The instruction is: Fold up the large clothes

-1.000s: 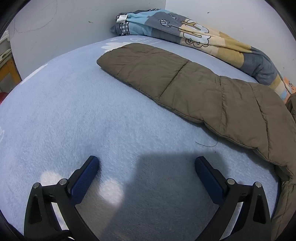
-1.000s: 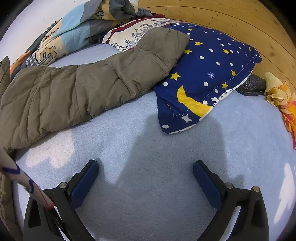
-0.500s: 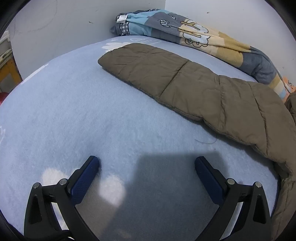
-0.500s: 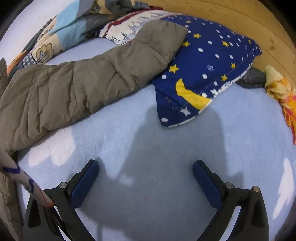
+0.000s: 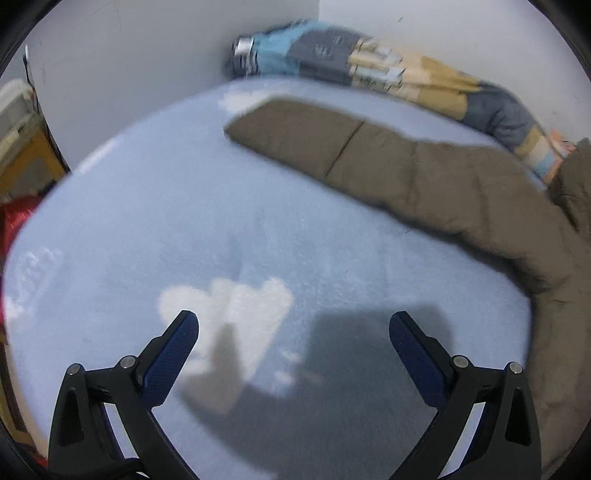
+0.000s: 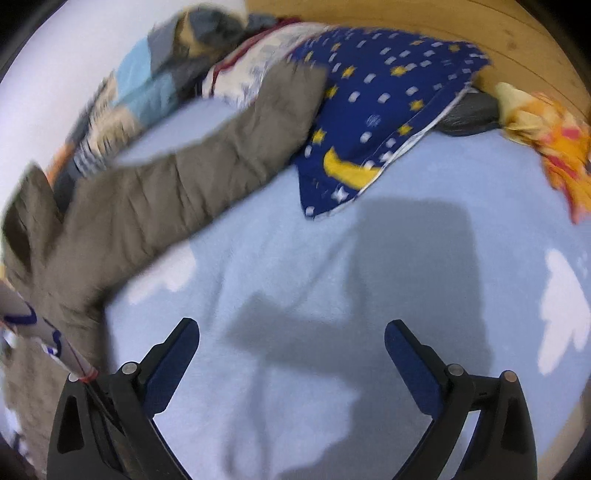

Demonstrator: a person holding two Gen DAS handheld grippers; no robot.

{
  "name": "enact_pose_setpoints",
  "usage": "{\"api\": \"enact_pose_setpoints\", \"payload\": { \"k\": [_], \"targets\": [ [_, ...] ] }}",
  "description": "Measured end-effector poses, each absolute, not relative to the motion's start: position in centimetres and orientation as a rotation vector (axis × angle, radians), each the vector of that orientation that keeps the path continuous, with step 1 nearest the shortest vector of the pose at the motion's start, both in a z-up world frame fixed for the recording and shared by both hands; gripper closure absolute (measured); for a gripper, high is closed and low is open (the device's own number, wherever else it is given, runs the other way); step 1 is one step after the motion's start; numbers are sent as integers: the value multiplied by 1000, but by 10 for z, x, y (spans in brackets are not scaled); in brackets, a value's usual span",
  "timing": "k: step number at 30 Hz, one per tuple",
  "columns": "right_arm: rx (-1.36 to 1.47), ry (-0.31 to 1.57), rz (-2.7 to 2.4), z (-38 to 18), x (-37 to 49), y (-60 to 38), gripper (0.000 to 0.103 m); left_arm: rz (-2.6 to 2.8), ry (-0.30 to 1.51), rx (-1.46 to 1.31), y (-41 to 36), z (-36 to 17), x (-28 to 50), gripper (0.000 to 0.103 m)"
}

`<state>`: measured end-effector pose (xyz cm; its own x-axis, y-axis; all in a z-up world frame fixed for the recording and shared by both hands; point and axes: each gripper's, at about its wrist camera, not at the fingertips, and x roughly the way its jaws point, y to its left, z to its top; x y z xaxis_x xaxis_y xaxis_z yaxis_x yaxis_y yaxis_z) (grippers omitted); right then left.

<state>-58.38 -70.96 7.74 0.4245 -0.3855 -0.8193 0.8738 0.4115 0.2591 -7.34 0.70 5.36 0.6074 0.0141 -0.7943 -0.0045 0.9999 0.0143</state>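
Pale-blue fleece bed sheet [image 5: 155, 229] with olive-brown padded coat [image 5: 424, 177] spread wide; left gripper [image 5: 293, 330], right gripper [image 6: 291, 332] agape, empty. Folding seemingly unstarted despite blur; next, sleeve ends to seize.

Landmark = jacket [image 5: 424, 177], lying on bed [image 5: 147, 240]. Behind its sleeve, along wall: rolled quilt [image 5: 369, 70]. In right wrist view, the other sleeve's end [image 6: 291, 96] lies on the pillow [image 6: 388, 103], which is right of jacket. Further right of pillow, near headboard [image 6: 480, 33]: crumpled cloth [image 6: 546, 136]. Both grippers in front of jacket, over bare bed.
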Motion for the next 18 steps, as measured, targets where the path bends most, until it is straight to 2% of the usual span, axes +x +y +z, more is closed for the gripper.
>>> {"api": "enact_pose_setpoints", "payload": {
  "k": [4,8,11,14,18],
  "targets": [
    [696,606,-868,131,-594,-676,1,-29,774,20,-4,112,-119,0],
    [521,488,-779,190,-579,-614,1,-64,596,14,-25,169,-198,0],
    [428,391,-704,220,-574,-549,1,-91,545,2,-45,183,-270,0],
    [389,340,-656,230,-575,-480,0,-174,504,38,-69,191,-339,0],
    [317,367,-583,229,-581,-388,0,-272,432,115,-90,213,-413,0]
  ]
}}
